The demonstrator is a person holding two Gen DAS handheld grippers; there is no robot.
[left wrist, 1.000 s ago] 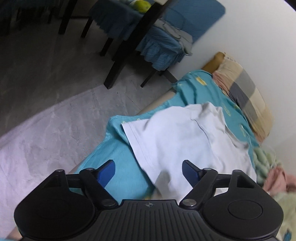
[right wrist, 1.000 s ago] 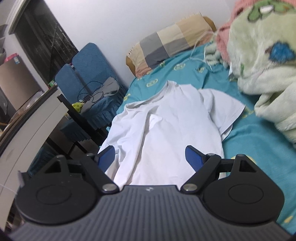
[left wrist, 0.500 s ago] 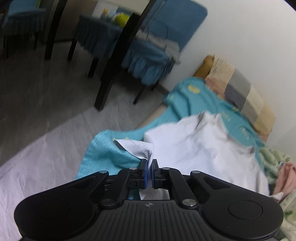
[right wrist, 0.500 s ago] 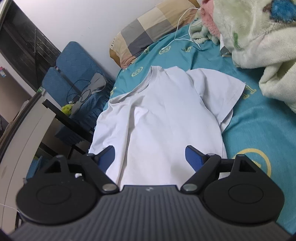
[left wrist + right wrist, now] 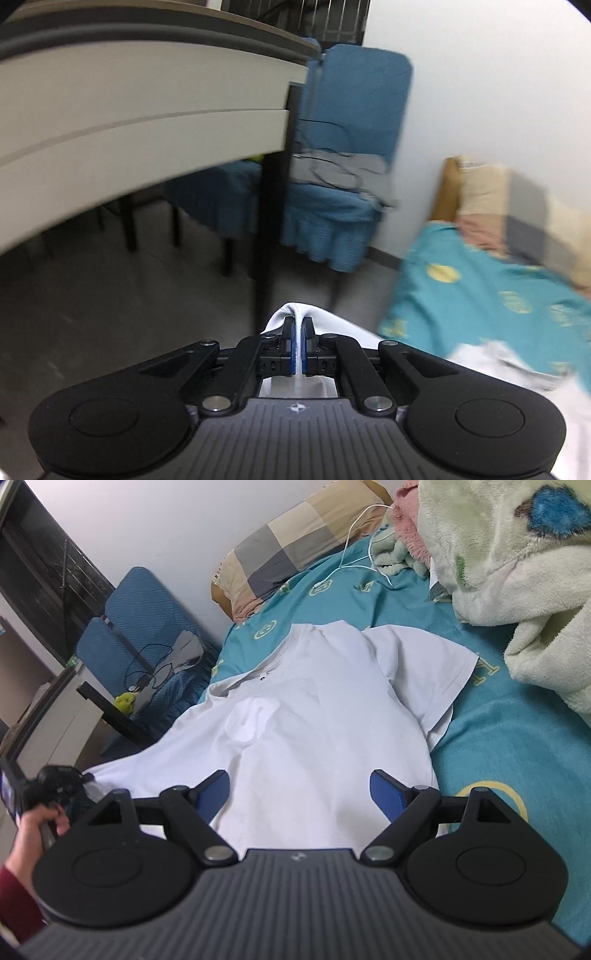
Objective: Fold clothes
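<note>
A white T-shirt [image 5: 317, 716] lies spread on the teal bedsheet [image 5: 517, 746], collar toward the pillow. My right gripper [image 5: 299, 794] is open and hovers just above the shirt's lower hem. My left gripper [image 5: 298, 328] is shut on a fold of the white T-shirt [image 5: 295, 312] at its lower left corner and holds it lifted, off the bed's side. In the right wrist view the left gripper [image 5: 55, 779] shows at the far left, held by a hand, with the shirt corner stretched toward it.
A checked pillow [image 5: 295, 546] lies at the head of the bed. A fluffy cream blanket [image 5: 517, 572] is piled at the right, with a white cable [image 5: 351, 554] beside it. A blue chair [image 5: 343, 177] and a white table [image 5: 140, 122] stand left of the bed.
My left gripper shut on the shirt's lower left corner, then lifted and swung it outward, so its view tilted up to the table and chair. My right gripper moved closer over the hem, still open.
</note>
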